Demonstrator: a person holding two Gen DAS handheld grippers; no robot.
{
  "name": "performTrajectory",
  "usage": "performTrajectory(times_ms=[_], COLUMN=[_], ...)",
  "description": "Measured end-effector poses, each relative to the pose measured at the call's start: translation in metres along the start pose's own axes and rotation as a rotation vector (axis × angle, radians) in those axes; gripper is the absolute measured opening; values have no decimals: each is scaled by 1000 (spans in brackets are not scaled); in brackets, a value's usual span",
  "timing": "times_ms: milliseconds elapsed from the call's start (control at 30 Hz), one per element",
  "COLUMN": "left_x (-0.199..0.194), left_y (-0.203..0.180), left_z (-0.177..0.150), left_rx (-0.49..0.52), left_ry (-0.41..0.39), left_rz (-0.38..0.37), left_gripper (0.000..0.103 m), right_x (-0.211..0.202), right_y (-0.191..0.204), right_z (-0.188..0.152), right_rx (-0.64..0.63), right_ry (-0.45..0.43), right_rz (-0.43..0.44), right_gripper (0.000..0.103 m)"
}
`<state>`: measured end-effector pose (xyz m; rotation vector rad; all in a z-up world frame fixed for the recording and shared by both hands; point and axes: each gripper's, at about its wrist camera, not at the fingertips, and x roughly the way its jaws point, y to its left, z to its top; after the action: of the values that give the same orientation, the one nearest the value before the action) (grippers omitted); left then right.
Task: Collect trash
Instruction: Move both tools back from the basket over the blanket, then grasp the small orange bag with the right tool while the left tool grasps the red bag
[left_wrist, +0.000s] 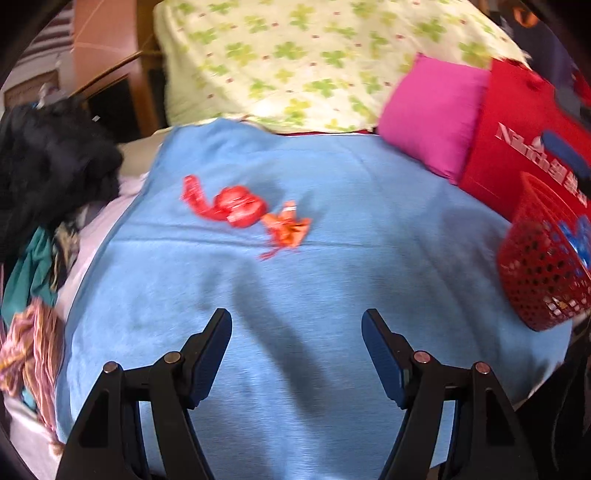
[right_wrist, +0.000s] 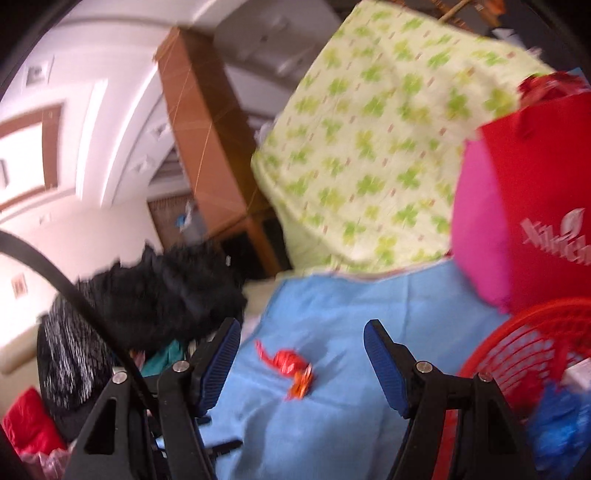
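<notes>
A: Left wrist view. Left gripper (left_wrist: 296, 320) at bottom centre, fingers spread wide, nothing between them, above the blue blanket (left_wrist: 332, 229).

B: Trash position?

A: Red wrapper (left_wrist: 227, 201) lies on the blanket left of frame centre; orange wrapper (left_wrist: 288, 227) just beside it, to its lower right, possibly touching. Both well apart from the fingertips.

B: Container?

A: Red perforated basket (left_wrist: 543, 266) at the right edge, something blue inside. Red bag (left_wrist: 517, 147) with white lettering behind it, pink pillow (left_wrist: 432, 114) beside that, clover-print pillow (left_wrist: 295, 62) across the top. Black clothing (left_wrist: 51, 162) piled at upper left.

B: Right wrist view?

A: Blurred, tilted. Right gripper (right_wrist: 302, 328) fingers likewise spread, empty. Between them in the frame, on the blanket (right_wrist: 351, 306), the red wrapper (right_wrist: 284, 360) and orange wrapper (right_wrist: 301, 384). Basket (right_wrist: 524, 339) at lower right.
</notes>
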<state>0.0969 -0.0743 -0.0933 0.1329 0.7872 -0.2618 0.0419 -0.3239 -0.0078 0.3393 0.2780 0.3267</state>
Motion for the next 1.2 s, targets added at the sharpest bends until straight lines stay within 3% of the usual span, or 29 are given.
performTrajectory(times_ms=[167,433,733,1000,1200], left_x=[6,24,50,77,101], left_y=[27,69,104,127,142], left_z=[-4,-10,1,30,49], left_rx=[-60,-137,-149,-212,-252], left_ry=[-1,13,-39,-103,-125], left_rz=[29,67,123,35,39], left_gripper=[73,73,73,73,73], right_x=[45,99,161,230,276], right_y=[8,4,5,-5,-12], right_z=[-21,-40,-49,-66,-82], right_rx=[-10,35,66,100,130], right_ry=[157,328,434,522,588], right_rz=[-29,-89,-100,-76,-62], right_gripper=[73,74,74,72,60])
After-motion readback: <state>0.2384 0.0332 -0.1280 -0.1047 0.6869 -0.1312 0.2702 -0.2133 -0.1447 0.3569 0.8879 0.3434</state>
